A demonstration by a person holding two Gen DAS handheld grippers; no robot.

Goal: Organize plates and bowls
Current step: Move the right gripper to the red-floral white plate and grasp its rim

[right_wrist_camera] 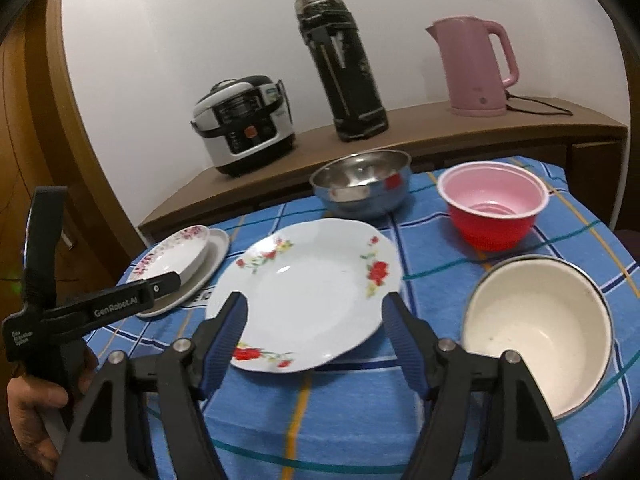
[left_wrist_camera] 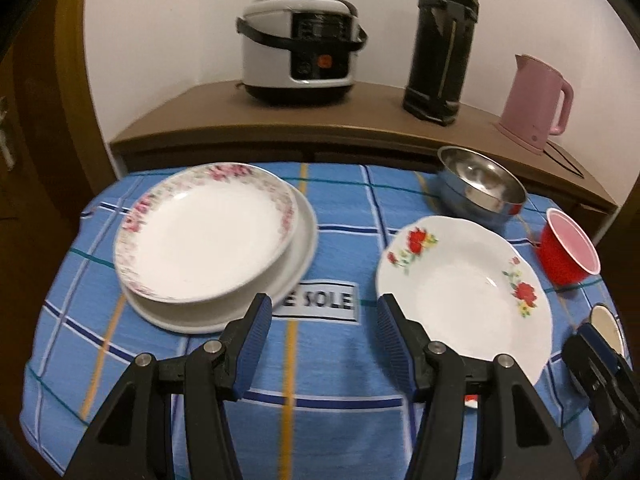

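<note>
A pink-rimmed floral plate (left_wrist_camera: 204, 232) lies stacked on a plain white plate (left_wrist_camera: 296, 264) at the table's left; the stack also shows in the right wrist view (right_wrist_camera: 176, 260). A white plate with red roses (left_wrist_camera: 464, 280) (right_wrist_camera: 308, 292) lies at the middle. A steel bowl (left_wrist_camera: 480, 188) (right_wrist_camera: 360, 188), a red bowl with pink inside (left_wrist_camera: 568, 252) (right_wrist_camera: 492, 208) and a cream enamel bowl (right_wrist_camera: 540, 328) stand to the right. My left gripper (left_wrist_camera: 324, 312) is open and empty above the cloth between the plates. My right gripper (right_wrist_camera: 316, 312) is open, its jaws either side of the rose plate's near part.
The table wears a blue checked cloth (left_wrist_camera: 320, 376). Behind it a wooden sideboard (left_wrist_camera: 360, 124) carries a rice cooker (left_wrist_camera: 300, 48), a black thermos (left_wrist_camera: 440, 44) and a pink kettle (left_wrist_camera: 536, 100). A hand holds the left gripper's handle (right_wrist_camera: 36, 400).
</note>
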